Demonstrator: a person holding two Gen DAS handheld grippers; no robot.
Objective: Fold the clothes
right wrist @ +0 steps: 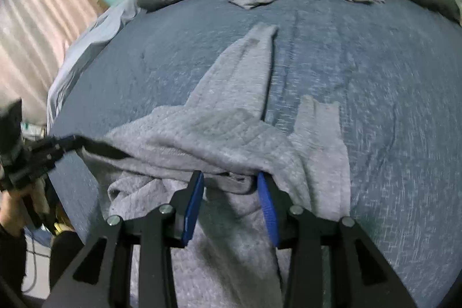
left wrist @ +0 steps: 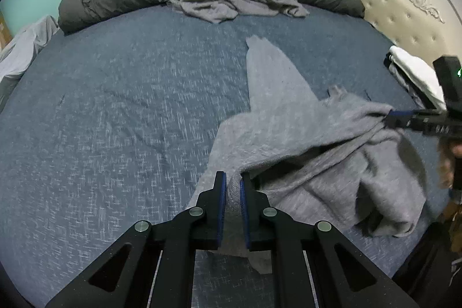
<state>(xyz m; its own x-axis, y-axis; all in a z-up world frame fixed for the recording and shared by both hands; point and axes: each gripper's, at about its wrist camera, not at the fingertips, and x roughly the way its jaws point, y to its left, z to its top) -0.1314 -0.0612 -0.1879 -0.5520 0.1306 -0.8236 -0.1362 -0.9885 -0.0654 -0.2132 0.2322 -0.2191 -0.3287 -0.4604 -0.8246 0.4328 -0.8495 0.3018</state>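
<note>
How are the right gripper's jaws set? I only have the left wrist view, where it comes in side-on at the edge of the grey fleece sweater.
Observer: In the right wrist view the right gripper has its blue pads wide apart, with the hem of the grey fleece sweater draped across the gap.
Operator: And the second sleeve? I see only a stub.
Observer: The shorter sleeve lies flat on the blue bedspread, to the right of the long sleeve, with their cuffs apart.
Operator: How does my left grip look from there?
Observer: Fabric runs taut from the tip of the left gripper across to the sweater's body.
</note>
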